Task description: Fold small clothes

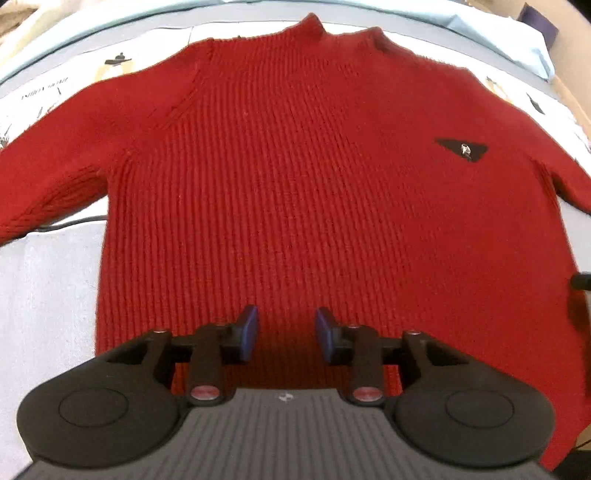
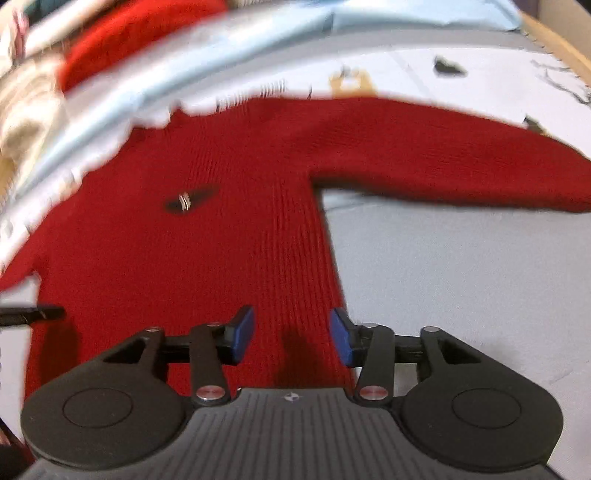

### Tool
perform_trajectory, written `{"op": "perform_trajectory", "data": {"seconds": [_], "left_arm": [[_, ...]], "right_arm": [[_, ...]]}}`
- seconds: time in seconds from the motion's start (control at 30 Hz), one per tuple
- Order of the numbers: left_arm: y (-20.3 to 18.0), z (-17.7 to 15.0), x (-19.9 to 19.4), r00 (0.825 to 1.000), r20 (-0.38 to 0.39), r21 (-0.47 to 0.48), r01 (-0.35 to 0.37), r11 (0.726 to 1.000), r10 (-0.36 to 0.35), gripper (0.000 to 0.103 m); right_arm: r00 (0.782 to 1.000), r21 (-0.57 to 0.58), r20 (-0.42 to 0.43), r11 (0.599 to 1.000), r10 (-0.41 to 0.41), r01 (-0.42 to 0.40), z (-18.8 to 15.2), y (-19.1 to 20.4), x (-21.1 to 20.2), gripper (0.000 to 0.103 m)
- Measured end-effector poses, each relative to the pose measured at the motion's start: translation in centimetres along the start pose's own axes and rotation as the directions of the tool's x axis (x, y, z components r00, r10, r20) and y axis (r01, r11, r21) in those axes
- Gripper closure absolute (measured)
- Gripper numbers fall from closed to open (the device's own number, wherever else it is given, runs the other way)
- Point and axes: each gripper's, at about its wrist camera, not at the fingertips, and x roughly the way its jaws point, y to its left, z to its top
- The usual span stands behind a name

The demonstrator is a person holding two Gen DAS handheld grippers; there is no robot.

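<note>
A red ribbed knit sweater (image 1: 295, 177) lies flat and face up on a white cloth, collar at the far side, both sleeves spread out. A black triangular badge (image 1: 461, 148) sits on its chest. My left gripper (image 1: 286, 334) is open and empty, above the sweater's lower hem near the middle. In the right wrist view the sweater (image 2: 207, 236) fills the left and centre, with one sleeve (image 2: 461, 166) stretching right. My right gripper (image 2: 291, 334) is open and empty above the sweater's lower right edge. The right wrist view is blurred.
The white patterned cloth (image 1: 48, 295) covers the surface around the sweater. A pale blue sheet (image 2: 258, 51) lies at the far side. More red fabric (image 2: 140, 33) and a cream fabric (image 2: 26, 107) lie at the far left. A dark gripper part (image 2: 29, 314) shows at the left edge.
</note>
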Motion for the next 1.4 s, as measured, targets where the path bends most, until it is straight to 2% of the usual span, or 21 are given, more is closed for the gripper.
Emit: {"op": "perform_trajectory", "data": {"seconds": [0.03,0.1,0.2,0.27,0.33,0.4,0.43,0.53,0.6,0.7,0.83,0.9,1.07,1.13,1.17,1.27,1.3,1.37,1.4], "left_arm": [[-0.2,0.1,-0.2,1.0,-0.003,0.007,-0.008,1.0,0.008,0.063],[-0.3,0.6,-1.3,1.0,0.017,-0.002,-0.004,1.0,0.004,0.063],[-0.8,1.3,-3.8,0.995,0.098,-0.001,0.004,1.0,-0.004,0.061],[-1.2,1.6,-5.0,0.989,0.144,-0.001,0.015,1.0,-0.014,0.055],[-2.2,2.0,-5.5,0.986,0.165,0.002,0.02,1.0,-0.02,0.052],[-2.6,2.3,-5.3,0.986,0.164,0.006,0.02,1.0,-0.021,0.052],[-2.8,2.3,-5.0,0.987,0.159,0.013,0.019,1.0,-0.021,0.052],[-2.7,2.6,-4.4,0.989,0.147,0.022,0.006,1.0,-0.009,0.052],[-2.6,2.9,-4.0,0.989,0.147,0.017,0.01,1.0,-0.013,0.052],[-2.5,3.2,-3.6,0.989,0.144,0.012,0.019,1.0,-0.021,0.052],[-2.5,3.9,-3.2,0.99,0.142,0.018,0.02,1.0,-0.022,0.052],[-2.4,4.3,-2.9,0.99,0.137,0.015,0.023,1.0,-0.025,0.052],[-1.9,4.9,-2.5,0.991,0.132,-0.007,0.033,0.999,-0.032,0.052],[-1.6,5.0,-2.5,0.991,0.132,-0.014,0.035,0.999,-0.033,0.052],[-1.4,4.9,-2.6,0.991,0.131,-0.016,0.034,0.999,-0.031,0.052],[-0.9,4.9,-2.7,0.991,0.132,-0.021,0.028,0.999,-0.024,0.052],[-0.6,4.8,-2.8,0.991,0.133,-0.027,0.026,0.999,-0.023,0.052],[0.2,4.8,-3.1,0.99,0.136,-0.044,0.028,0.999,-0.021,0.052],[0.6,4.8,-3.2,0.99,0.137,-0.056,0.029,0.998,-0.021,0.052]], "right_arm": [[0.998,0.0,-0.046,0.999,-0.05,0.05,-0.4,-0.1,0.9,0.054],[0.999,0.051,-0.035,0.998,-0.04,0.042,-0.2,-1.0,1.0,0.054],[0.993,0.16,0.119,0.987,-0.025,0.006,1.5,-3.0,-1.9,0.054],[0.972,0.235,0.23,0.972,-0.046,-0.01,2.1,-4.7,-3.6,0.054],[0.941,0.333,0.323,0.943,-0.106,-0.008,2.5,-7.2,-4.6,0.054],[0.924,0.455,0.335,0.89,-0.185,0.013,2.6,-10.0,-4.1,0.054],[0.918,0.512,0.341,0.859,-0.203,0.0,2.5,-11.3,-3.8,0.054],[0.912,0.669,0.345,0.74,-0.223,-0.072,2.3,-15.1,-2.4,0.054],[0.905,0.719,0.351,0.688,-0.243,-0.094,2.5,-16.4,-1.1,0.054],[0.891,0.764,0.351,0.638,-0.287,-0.095,2.8,-18.1,0.0,0.054],[0.878,0.813,0.37,0.564,-0.304,-0.147,2.9,-20.2,1.3,0.054],[0.872,0.829,0.369,0.539,-0.322,-0.152,3.3,-21.4,1.9,0.054],[0.854,0.844,0.363,0.52,-0.373,-0.131,4.1,-21.9,2.3,0.056],[0.847,0.854,0.347,0.509,-0.403,-0.108,4.1,-21.7,2.2,0.067],[0.845,0.857,0.339,0.506,-0.414,-0.096,4.2,-21.6,2.2,0.081],[0.822,0.85,0.345,0.522,-0.453,-0.069,4.5,-21.0,1.7,0.088],[0.805,0.838,0.35,0.544,-0.48,-0.04,4.9,-20.4,1.3,0.088],[0.751,0.787,0.386,0.616,-0.535,0.034,6.3,-18.1,0.2,0.089],[0.712,0.731,0.434,0.678,-0.552,0.08,7.3,-16.0,-0.5,0.089]]}}
